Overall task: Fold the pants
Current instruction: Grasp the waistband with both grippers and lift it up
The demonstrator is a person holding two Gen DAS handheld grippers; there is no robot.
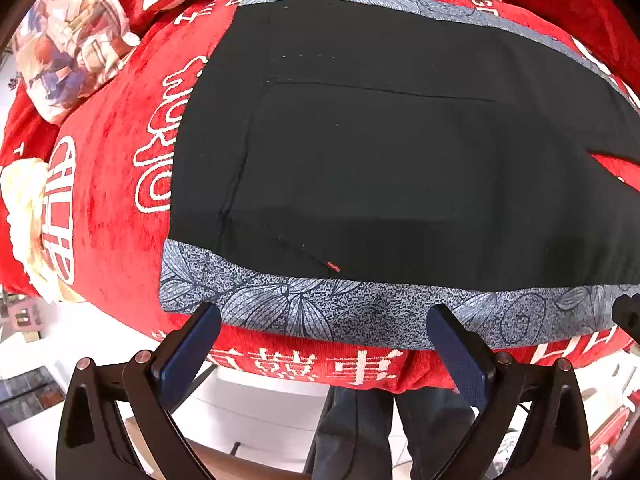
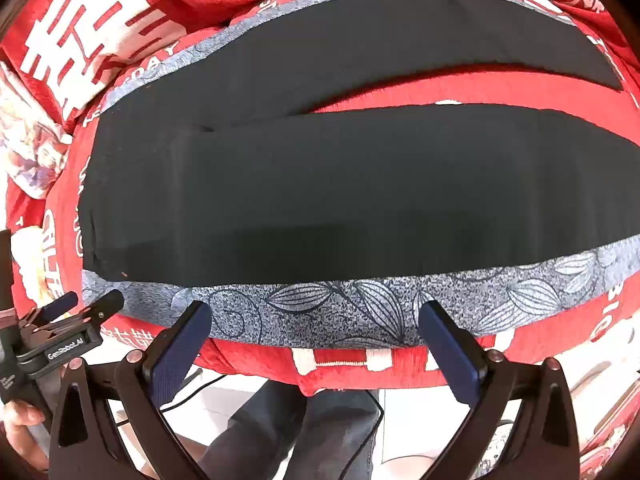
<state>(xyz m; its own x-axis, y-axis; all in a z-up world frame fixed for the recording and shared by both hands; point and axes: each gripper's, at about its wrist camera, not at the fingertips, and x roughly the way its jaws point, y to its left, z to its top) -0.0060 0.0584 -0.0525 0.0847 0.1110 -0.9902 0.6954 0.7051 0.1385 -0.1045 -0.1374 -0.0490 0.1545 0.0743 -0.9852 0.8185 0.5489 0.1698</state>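
Observation:
Black pants [image 1: 400, 152] with a grey leaf-print side stripe [image 1: 320, 308] lie flat on a red printed cloth [image 1: 112, 184]. The left wrist view shows the waist end with a pocket seam. The right wrist view shows both legs [image 2: 360, 192] spread apart, the far leg [image 2: 440, 36] angled away. My left gripper [image 1: 326, 316] is open and empty, just short of the near stripe. My right gripper [image 2: 316, 312] is open and empty at the stripe's near edge [image 2: 340, 308]. The left gripper also shows at the left of the right wrist view [image 2: 84, 304].
The red cloth's front edge [image 2: 340, 364] hangs over the table, with the person's legs [image 2: 300, 432] below. A patterned cushion [image 1: 68, 40] lies at the back left. A cream fabric bundle [image 1: 24, 208] sits at the left edge.

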